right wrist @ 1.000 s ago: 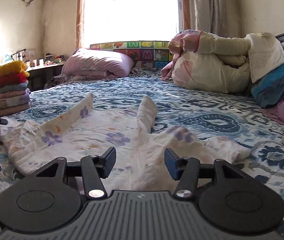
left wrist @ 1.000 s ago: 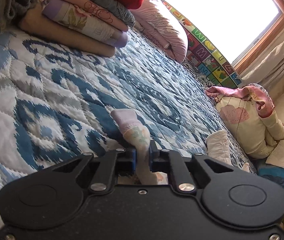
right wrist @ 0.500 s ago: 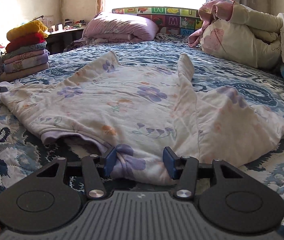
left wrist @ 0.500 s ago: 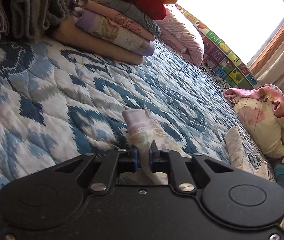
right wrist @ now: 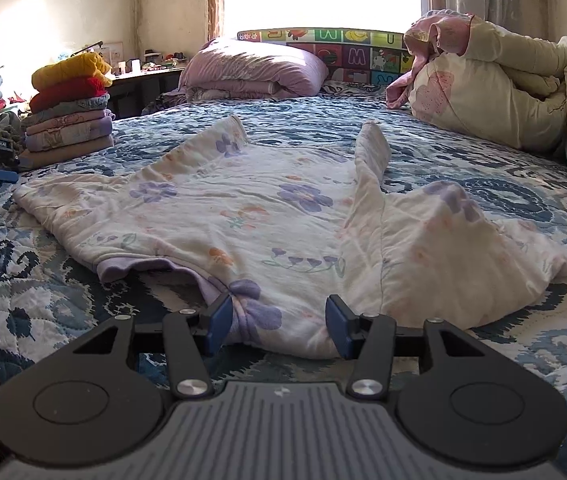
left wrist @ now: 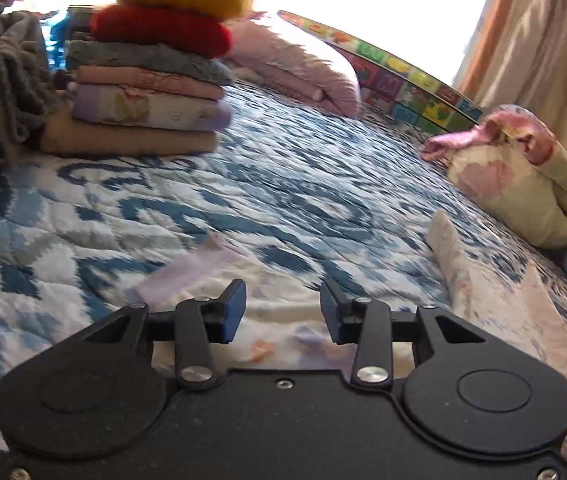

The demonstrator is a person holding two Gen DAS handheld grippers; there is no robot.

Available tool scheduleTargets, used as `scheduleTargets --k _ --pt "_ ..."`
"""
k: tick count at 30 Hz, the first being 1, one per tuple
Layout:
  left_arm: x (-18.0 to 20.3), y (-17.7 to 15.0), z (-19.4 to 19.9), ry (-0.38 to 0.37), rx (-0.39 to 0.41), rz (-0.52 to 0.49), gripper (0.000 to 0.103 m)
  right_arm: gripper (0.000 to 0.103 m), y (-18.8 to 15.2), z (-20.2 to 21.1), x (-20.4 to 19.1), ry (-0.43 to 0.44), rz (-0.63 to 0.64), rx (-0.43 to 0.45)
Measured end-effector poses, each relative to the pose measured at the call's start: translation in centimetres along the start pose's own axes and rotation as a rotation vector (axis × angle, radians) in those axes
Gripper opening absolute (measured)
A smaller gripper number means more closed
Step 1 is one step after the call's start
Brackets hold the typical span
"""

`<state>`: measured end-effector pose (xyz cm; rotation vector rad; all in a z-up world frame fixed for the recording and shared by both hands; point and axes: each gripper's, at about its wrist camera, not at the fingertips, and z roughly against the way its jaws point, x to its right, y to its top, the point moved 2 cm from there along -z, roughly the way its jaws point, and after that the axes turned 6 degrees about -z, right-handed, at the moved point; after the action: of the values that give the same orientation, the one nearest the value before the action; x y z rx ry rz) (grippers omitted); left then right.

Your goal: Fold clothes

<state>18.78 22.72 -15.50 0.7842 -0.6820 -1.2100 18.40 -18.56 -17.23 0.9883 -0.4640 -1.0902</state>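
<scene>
Floral garment (right wrist: 243, 208) lies spread flat on the bed (right wrist: 483, 192), unfolded; left tongs (left wrist: 281, 310) spread, empty; right tongs (right wrist: 277, 322) spread astride its hem; folding all remains.

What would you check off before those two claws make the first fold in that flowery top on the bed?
1. Floral top spread flat on the quilt: mostly ok; right side is bunched.
2. Left claw open, holding nothing: ok.
3. Right claw open around the near hem: ok, not yet gripping.
4. Sleeves laid out straight: ok for the far two ends; the rest cannot tell.
5. Stack of folded clothes apart from the top: ok.
</scene>
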Motion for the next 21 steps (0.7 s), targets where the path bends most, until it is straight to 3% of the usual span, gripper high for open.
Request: scheduleTargets --k 2,3,4,7,9,11,15,19,21 --pt "3.2 -0.4 -0.8 -0.082 -0.042 -0.160 0.054 0.051 0.0 0.0 0.0 0.000 -0.001 0.003" --pt "4.8 -0.6 -1.2 -0.123 -0.064 -0.240 0.054 0.051 0.1 0.1 0.0 0.004 -0.009 0.011" --pt "5.5 -0.5 -1.1 -0.119 -0.066 -0.271 0.054 0.051 0.3 0.4 0.1 0.010 -0.018 0.026" --pt "6.0 0.4 -1.4 -0.138 -0.021 -0.191 0.057 0.051 1.2 2.0 1.1 0.020 -0.077 0.101" --pt "5.9 0.7 -1.7 -0.155 -0.026 -0.137 0.072 0.051 1.6 3.0 2.6 -0.007 -0.151 0.153" --pt "5.8 1.0 -1.9 -0.172 -0.031 -0.082 0.076 0.051 1.9 3.7 4.8 -0.061 -0.247 0.195" --pt "5.8 1.8 -1.8 -0.202 0.000 0.023 0.103 0.051 1.3 3.7 11.8 -0.175 -0.548 0.233" --pt "7.0 3.0 -0.5 -0.335 0.051 0.065 0.103 0.052 0.4 2.4 18.2 -0.240 -0.809 0.232" --pt "6.7 3.3 -0.7 -0.358 0.054 0.109 0.103 0.052 0.3 1.4 20.3 -0.239 -0.888 0.216"
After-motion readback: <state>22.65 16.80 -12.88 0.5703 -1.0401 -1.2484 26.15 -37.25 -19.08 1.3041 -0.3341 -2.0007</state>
